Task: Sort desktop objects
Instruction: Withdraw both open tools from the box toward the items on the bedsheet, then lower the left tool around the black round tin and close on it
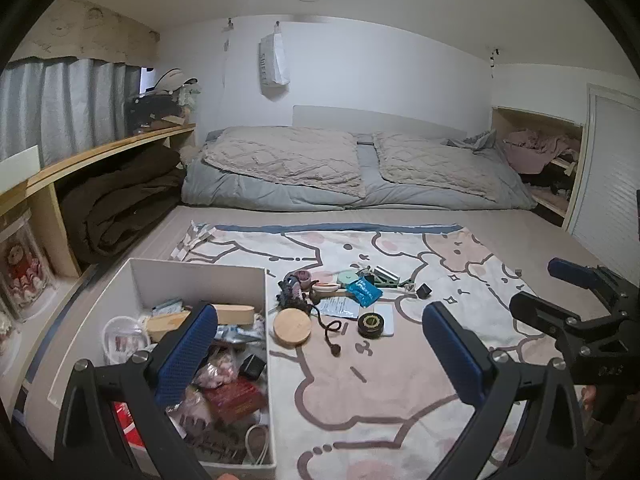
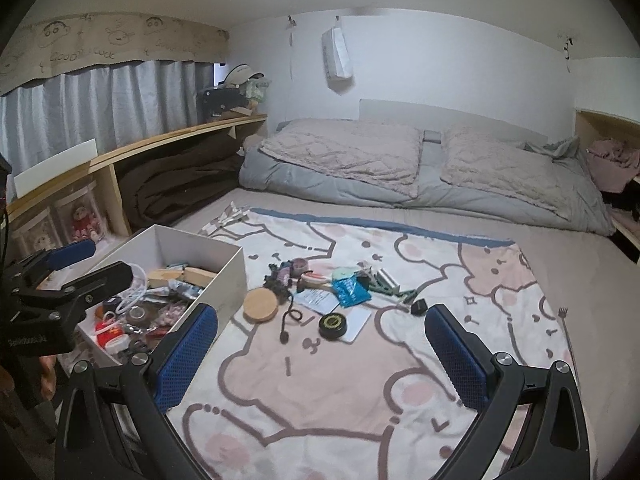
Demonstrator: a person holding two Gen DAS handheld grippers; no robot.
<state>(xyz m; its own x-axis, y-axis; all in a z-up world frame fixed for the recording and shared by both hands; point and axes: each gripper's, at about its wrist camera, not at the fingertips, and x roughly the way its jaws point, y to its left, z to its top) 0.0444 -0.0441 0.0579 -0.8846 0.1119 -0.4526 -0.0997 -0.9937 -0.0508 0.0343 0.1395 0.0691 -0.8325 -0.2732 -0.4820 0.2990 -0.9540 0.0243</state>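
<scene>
Both claws, left claw (image 1: 320, 344) and right claw (image 2: 322, 350), gape empty above the blanket (image 2: 360, 420). We see clutter, round tin (image 2: 333, 325) included, beside the half-full bin (image 1: 200, 276). Risk: tangled cord (image 2: 289, 322) dragging neighbours along.

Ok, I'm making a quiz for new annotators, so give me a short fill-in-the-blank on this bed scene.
1. The round wooden lid lies on the cartoon blanket, just outside the white ____.
2. The black round tin rests partly on a flat ____ card.
3. Both the left tool and the right tool have their fingers spread ____, holding nothing.
4. The blue packet lies ____ the box.

Missing words: box; white; open; outside
</scene>
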